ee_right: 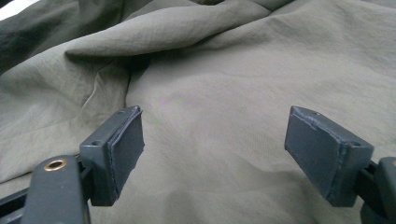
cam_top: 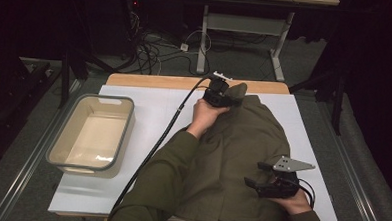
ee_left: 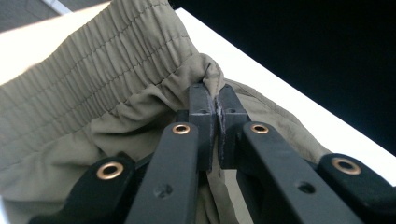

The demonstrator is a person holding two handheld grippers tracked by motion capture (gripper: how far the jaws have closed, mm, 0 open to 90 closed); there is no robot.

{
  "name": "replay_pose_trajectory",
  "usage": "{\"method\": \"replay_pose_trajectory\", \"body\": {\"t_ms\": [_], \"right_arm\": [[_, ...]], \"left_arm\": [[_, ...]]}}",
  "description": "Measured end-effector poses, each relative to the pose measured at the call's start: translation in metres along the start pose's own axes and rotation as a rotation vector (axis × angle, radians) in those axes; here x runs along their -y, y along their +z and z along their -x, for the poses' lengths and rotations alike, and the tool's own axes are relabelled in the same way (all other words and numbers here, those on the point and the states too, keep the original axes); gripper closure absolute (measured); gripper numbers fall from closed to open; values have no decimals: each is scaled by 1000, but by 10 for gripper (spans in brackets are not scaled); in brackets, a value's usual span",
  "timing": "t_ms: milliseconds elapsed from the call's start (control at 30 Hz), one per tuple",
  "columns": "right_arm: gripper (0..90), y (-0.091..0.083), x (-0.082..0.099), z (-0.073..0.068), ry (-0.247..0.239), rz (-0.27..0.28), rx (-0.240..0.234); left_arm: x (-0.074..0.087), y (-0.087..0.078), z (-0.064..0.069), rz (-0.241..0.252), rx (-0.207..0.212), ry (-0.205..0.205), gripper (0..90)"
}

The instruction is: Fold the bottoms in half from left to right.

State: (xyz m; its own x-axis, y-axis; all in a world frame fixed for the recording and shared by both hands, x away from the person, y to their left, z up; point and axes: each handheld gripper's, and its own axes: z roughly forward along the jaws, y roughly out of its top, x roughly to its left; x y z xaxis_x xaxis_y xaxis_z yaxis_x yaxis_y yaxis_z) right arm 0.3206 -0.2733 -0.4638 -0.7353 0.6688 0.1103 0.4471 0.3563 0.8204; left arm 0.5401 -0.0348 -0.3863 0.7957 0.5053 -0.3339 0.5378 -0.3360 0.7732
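A dark room with cables on the floor surrounds a white-topped table (cam_top: pixel 134 113); in the high view one olive-green garment (cam_top: pixel 242 157) lies spread over the table's right half, and one empty tub (cam_top: pixel 90 136) sits well apart at the left. Two grippers show here: the left gripper (cam_top: pixel 230 94) at the garment's far edge, the right gripper (cam_top: pixel 254 174) over its near right part with the jaws apart. The left gripper view adds what the high one cannot: the gathered elastic waistband (ee_left: pixel 107 70), a pinch of which the two jaws clamp tightly, pads nearly meeting. The right gripper view shows its two pads (ee_right: pixel 123 149) standing wide apart above wrinkled cloth, nothing between them.
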Motion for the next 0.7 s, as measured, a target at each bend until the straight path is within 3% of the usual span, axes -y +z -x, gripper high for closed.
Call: {"method": "replay_pose_trajectory", "body": {"t_ms": [400,533,700], "right_arm": [[207,0,0,0,-2,0,-6],[207,0,0,0,-3,1,-7],[207,0,0,0,-2,-1,-6]], "left_arm": [[8,44,8,-62,7,-21,835],[8,44,9,-73,4,-18,670],[2,28,16,-86,-29,22,483]]}}
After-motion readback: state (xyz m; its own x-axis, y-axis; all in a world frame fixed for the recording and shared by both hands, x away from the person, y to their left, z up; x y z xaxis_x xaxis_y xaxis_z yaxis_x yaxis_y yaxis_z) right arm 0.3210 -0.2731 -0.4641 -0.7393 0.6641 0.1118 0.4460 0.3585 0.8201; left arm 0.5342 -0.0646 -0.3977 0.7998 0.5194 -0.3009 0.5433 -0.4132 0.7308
